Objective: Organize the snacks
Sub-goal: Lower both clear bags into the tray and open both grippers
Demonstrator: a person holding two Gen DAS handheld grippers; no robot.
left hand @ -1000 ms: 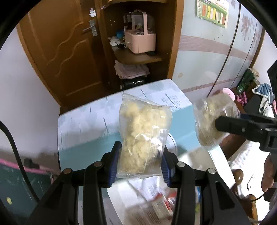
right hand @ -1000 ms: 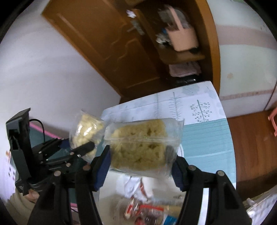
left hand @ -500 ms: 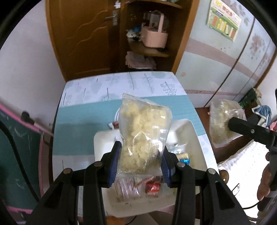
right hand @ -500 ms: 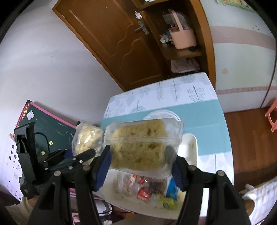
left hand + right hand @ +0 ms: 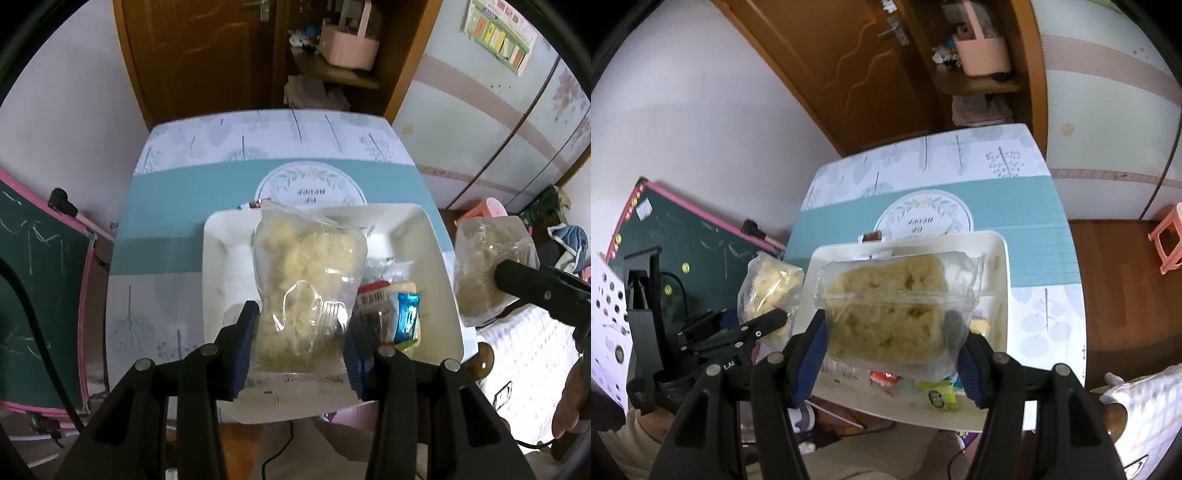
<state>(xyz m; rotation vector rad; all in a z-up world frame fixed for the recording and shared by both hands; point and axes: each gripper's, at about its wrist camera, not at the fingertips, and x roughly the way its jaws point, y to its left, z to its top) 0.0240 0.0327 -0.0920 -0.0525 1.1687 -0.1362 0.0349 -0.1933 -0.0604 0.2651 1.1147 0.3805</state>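
Observation:
My left gripper is shut on a clear bag of pale yellow puffed snack, held upright high above a white tray. My right gripper is shut on a second clear pack of yellow puffed snack, held above the same tray. Each gripper shows in the other's view: the right one with its pack at the right, the left one with its bag at the left. Several small wrapped snacks lie in the tray's right half.
The tray sits at the near edge of a table with a teal and white cloth. A green chalkboard leans at the left. A wooden door and shelf with a pink basket stand behind. A pink stool is on the floor.
Both grippers have risen and tilted down with their packs still held. The whole tray and table have come into view below, where earlier only the far table showed.

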